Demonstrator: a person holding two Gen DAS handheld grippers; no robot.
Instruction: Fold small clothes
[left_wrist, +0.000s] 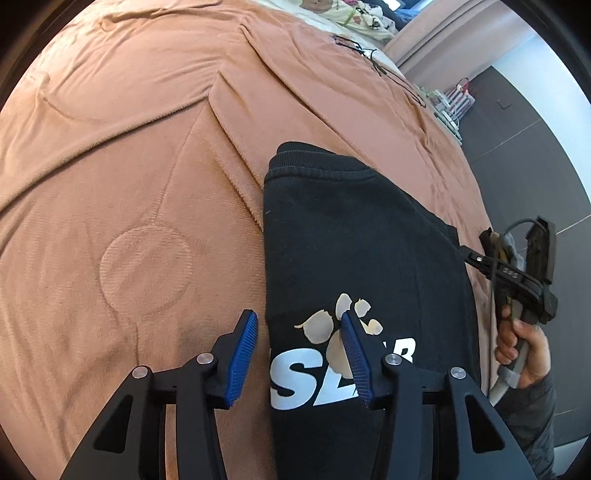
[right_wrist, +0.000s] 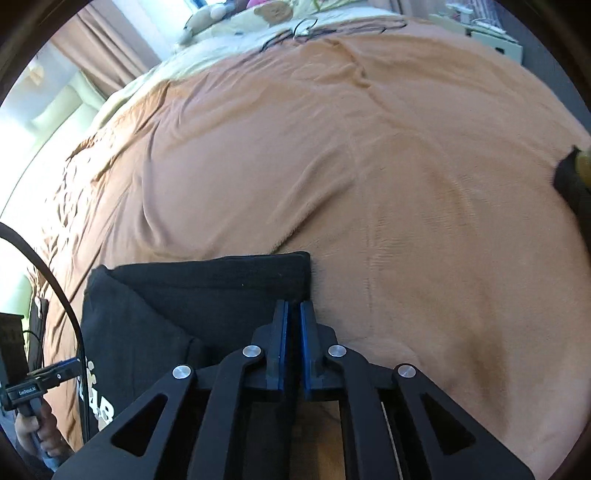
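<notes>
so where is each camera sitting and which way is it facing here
left wrist: on the left claw, looking down at the black shirt on the tan blanket; its half-open blue pads straddle the shirt's edge, and the right hand shows.
right wrist: on the right claw, nearly closed at the shirt's edge; the left hand shows.
shared: shirt, blanket, far pillows.

Your left gripper (left_wrist: 299, 325) points steeply down with its blue-padded jaws about half spread. Your right gripper (right_wrist: 291, 314) also tilts down, its pads nearly together with only a thin gap between them. Your right hand (left_wrist: 522, 354) is wrapped around that gripper's handle, sleeve at the wrist.
</notes>
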